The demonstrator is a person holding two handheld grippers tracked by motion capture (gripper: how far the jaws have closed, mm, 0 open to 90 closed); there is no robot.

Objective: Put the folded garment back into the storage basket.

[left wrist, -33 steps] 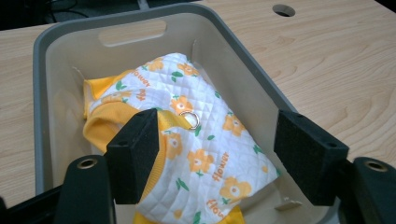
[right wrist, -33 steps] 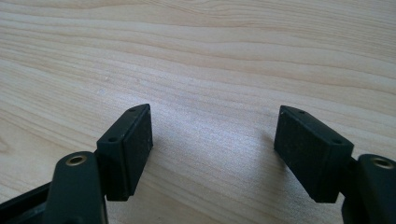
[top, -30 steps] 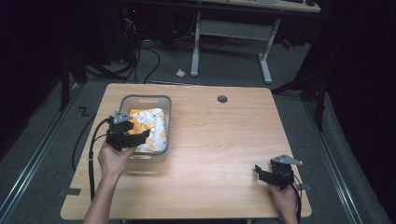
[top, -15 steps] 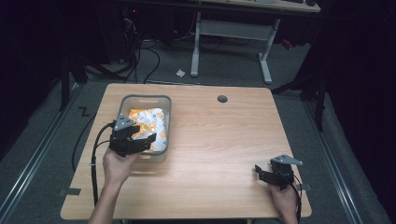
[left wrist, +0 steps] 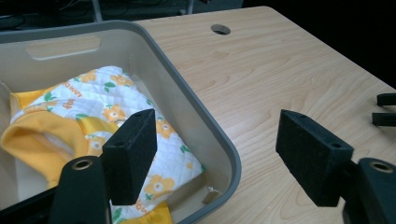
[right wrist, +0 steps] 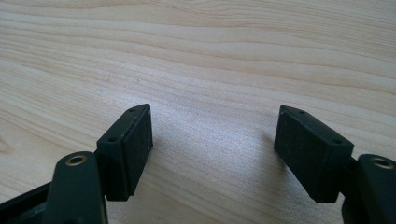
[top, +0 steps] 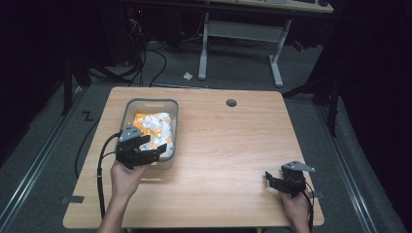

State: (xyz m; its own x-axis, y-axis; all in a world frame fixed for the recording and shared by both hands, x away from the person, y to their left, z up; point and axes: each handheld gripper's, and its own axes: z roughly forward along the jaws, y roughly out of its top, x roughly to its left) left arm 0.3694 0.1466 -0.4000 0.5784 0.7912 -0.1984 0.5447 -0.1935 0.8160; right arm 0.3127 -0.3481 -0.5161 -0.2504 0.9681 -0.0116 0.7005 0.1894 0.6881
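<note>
- The left gripper (top: 156, 148) hangs over the near right corner of a grey plastic bin (top: 127, 108) on the left side of a wooden table (top: 233, 145), its 2 jaws spread wide with nothing between them.
- In the left gripper view, 1 jaw stands above the folded garment (left wrist: 116, 100) in the bin (left wrist: 187, 105); the other is out over the bare tabletop, so the bin's right wall runs between them.
- The garment, quilted white cloth printed with orange flowers and trimmed in yellow, lies inside the bin, below and to the left of that gripper, its long axis running along the bin's length, away from the person.
- The right gripper (top: 273, 182) rests low on the table's near right corner, well apart from the bin; its jaws are also wide and empty.
- The left hand (top: 127, 177) is by far the nearer, so any pick of the garment looks to fall to it.
</note>
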